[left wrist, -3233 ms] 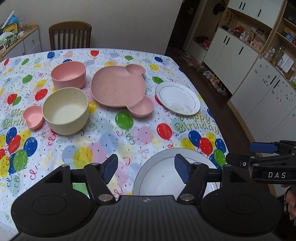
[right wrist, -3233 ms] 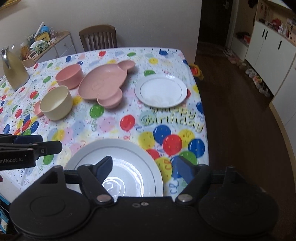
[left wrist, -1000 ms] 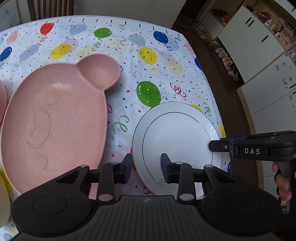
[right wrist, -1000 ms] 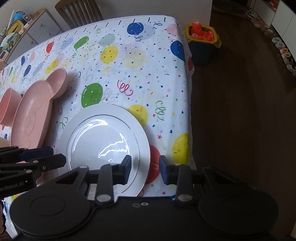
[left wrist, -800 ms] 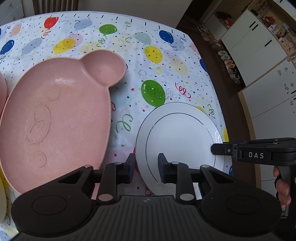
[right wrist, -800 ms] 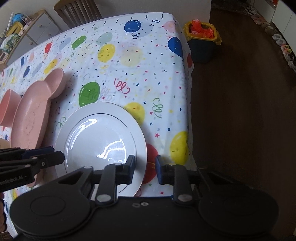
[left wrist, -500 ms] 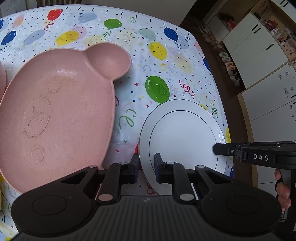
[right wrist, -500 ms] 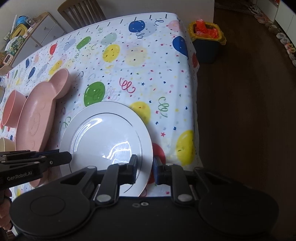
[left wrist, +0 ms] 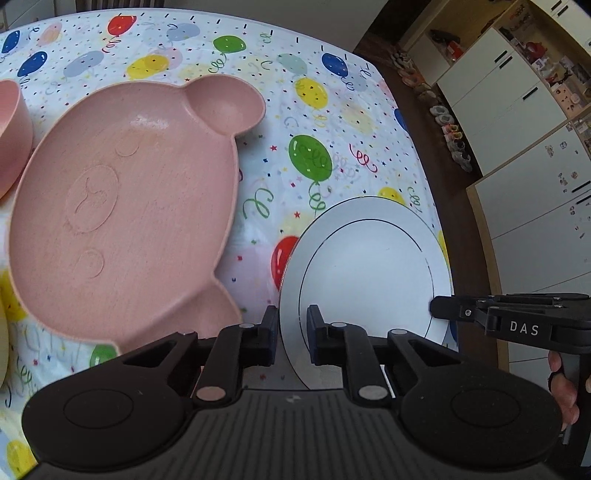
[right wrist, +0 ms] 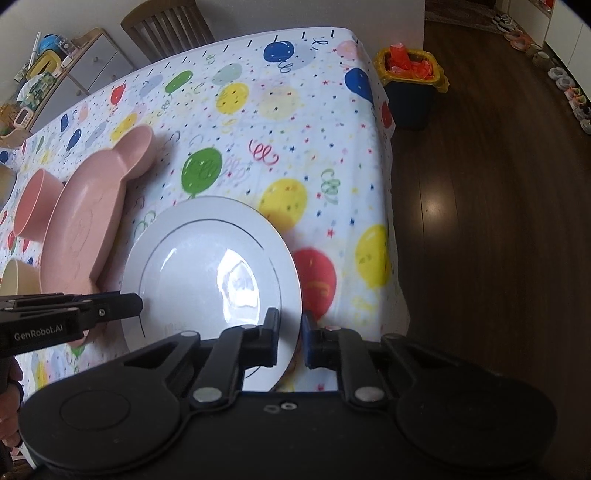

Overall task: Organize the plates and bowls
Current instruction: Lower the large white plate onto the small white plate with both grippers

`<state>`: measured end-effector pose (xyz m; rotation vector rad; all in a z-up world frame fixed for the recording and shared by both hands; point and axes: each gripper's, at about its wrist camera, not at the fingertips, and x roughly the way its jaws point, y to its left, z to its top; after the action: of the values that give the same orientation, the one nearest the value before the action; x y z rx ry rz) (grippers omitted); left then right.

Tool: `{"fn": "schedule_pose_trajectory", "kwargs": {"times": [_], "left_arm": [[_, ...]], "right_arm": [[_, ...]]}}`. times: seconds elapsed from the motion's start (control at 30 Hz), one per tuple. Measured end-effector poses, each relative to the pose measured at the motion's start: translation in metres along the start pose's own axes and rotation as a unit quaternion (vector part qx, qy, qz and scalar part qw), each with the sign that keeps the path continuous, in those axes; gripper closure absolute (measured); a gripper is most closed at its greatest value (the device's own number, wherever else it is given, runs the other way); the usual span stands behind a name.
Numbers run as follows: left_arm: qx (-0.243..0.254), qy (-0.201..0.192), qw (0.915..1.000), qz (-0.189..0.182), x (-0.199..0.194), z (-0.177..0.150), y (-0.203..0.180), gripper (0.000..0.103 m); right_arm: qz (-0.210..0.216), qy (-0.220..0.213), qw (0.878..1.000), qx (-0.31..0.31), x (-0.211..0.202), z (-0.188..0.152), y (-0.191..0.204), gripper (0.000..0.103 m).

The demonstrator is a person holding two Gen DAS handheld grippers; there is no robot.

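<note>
Gripping white plate (left wrist: 369, 266) rim: left gripper (left wrist: 291, 330).

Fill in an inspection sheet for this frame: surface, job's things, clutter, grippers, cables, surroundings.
Surface: table under a balloon-print cloth.
Job's things: white plate near the table's right edge; pink bear-shaped plate beside it, apart; pink bowl and cream bowl beyond that.
Clutter: nothing seen on the table.
Grippers: left gripper shut on the white plate's left rim; right gripper shut on its right rim, jaws have just been closing.
Cables: nothing seen.
Surroundings: wooden chair, bin on dark floor, white cabinets, shoes along them.
</note>
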<state>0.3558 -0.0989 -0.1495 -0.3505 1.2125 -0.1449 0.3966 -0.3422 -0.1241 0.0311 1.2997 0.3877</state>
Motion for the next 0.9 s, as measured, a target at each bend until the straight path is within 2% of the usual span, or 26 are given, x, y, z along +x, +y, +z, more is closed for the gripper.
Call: {"fn": "schedule_pose_trajectory", "kwargs": {"times": [0.53, 0.9], "left_arm": [[0.030, -0.004, 0.9993, -0.022, -0.063, -0.059, -0.003, 0.088], [0.045, 0.003, 0.9984, -0.035, -0.107, -0.114, 0.016, 0.088]], "right_arm": [[-0.010, -0.024, 0.999, 0.023, -0.051, -0.065, 0.028, 0.093], [-0.011, -0.031, 0.998, 0.046, -0.080, -0.125, 0.063, 0.093]]}}
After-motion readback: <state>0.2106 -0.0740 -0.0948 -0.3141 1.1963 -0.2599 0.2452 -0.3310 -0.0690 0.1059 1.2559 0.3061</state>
